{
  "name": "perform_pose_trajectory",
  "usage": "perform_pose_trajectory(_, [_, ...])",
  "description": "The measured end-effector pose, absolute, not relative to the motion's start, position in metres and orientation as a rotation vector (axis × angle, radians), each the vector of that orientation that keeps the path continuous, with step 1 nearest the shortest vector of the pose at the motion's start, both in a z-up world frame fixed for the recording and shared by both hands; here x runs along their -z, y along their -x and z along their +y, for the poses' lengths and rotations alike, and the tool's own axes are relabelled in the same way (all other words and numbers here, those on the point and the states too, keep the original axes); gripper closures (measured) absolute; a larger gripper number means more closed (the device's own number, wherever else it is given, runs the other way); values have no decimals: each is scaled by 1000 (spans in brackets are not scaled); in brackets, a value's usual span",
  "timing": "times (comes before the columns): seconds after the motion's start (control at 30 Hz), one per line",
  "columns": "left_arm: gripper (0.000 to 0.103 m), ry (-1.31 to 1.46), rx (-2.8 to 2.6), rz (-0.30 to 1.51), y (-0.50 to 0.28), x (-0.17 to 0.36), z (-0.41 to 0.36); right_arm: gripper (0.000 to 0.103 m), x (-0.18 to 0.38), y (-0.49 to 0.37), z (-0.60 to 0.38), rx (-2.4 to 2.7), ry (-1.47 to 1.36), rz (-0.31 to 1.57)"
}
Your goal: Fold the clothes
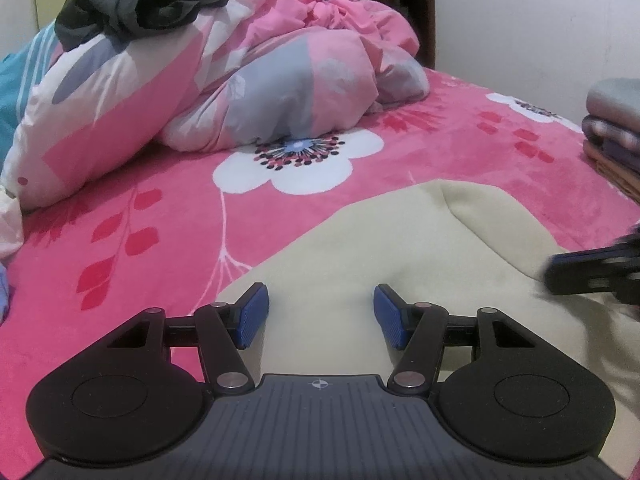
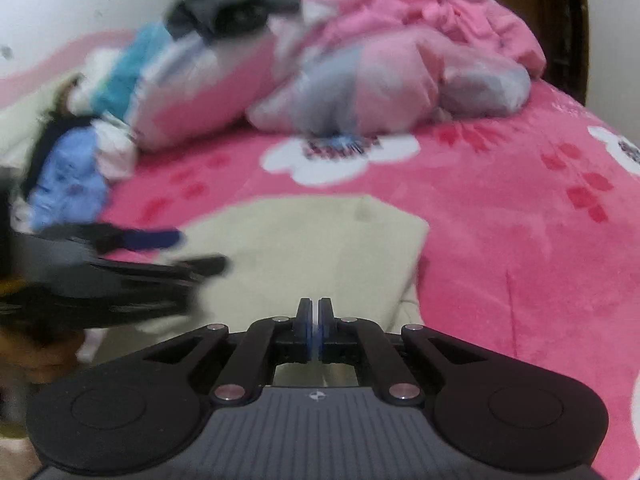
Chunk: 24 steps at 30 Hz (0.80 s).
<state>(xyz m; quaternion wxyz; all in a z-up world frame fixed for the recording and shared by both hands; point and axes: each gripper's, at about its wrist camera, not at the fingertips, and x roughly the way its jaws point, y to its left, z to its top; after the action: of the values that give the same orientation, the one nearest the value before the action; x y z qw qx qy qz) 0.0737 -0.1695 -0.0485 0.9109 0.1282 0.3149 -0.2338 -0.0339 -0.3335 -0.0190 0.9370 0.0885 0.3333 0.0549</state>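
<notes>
Below both cameras, a cream garment (image 1: pixel 384 248) lay spread flat on the pink floral blanket (image 1: pixel 168 216) that covered the bed, its far edge showing a folded corner in the right wrist view. The left gripper (image 1: pixel 321 314) hung over the near part of that garment with its blue pads (image 1: pixel 253 314) standing well apart and only the cloth visible beyond the gap; nothing was pinched between them. The right gripper (image 2: pixel 315 322) had its pads pressed together with nothing seen between them, and it sat above the near right part of the cream garment (image 2: pixel 320 240). From the left wrist view it appeared as a dark, blurred shape at the right edge, over the cloth. Farther back on the bed a rumpled pink and grey duvet (image 1: pixel 288 80) was heaped beside a pillow (image 1: pixel 100 120), with a dark garment (image 1: pixel 136 4) thrown on top of the pillow. A loose pile of clothes (image 2: pixel 76 176), blue, white and teal, lay at the left in the right wrist view, heavily blurred. A stack of folded clothes (image 1: pixel 614 128) sat at the right edge of the bed.
</notes>
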Motion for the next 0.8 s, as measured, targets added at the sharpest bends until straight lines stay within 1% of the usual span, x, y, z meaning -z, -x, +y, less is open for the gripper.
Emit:
perform_pose_trajectory(0.1, [44, -270, 476, 648, -72, 48, -171, 103, 12, 59, -328, -174, -185, 679])
perform_pose_trajectory(0.23, [44, -294, 469, 643, -69, 46, -173, 103, 52, 72, -319, -155, -110, 731])
perform_pose_trajectory(0.3, [45, -294, 463, 636, -63, 36, -170, 103, 55, 73, -325, -138, -184, 734])
perform_pose_trajectory(0.33, [47, -287, 461, 629, -59, 29, -167, 103, 55, 73, -326, -133, -201, 734])
perform_pose_trajectory(0.43, [46, -274, 467, 575, -33, 5, -153, 103, 56, 73, -322, -132, -159, 721])
perform_pose_trajectory(0.53, [46, -277, 449, 590, -9, 1, -140, 103, 57, 74, -324, -135, -174, 713])
perform_pose_trajectory(0.7, [46, -288, 414, 668, 20, 21, -125, 103, 61, 78, -324, -131, -183, 692])
perform_pose_trajectory(0.8, [46, -326, 395, 658, 32, 36, -127, 103, 61, 78, -322, -122, -180, 694])
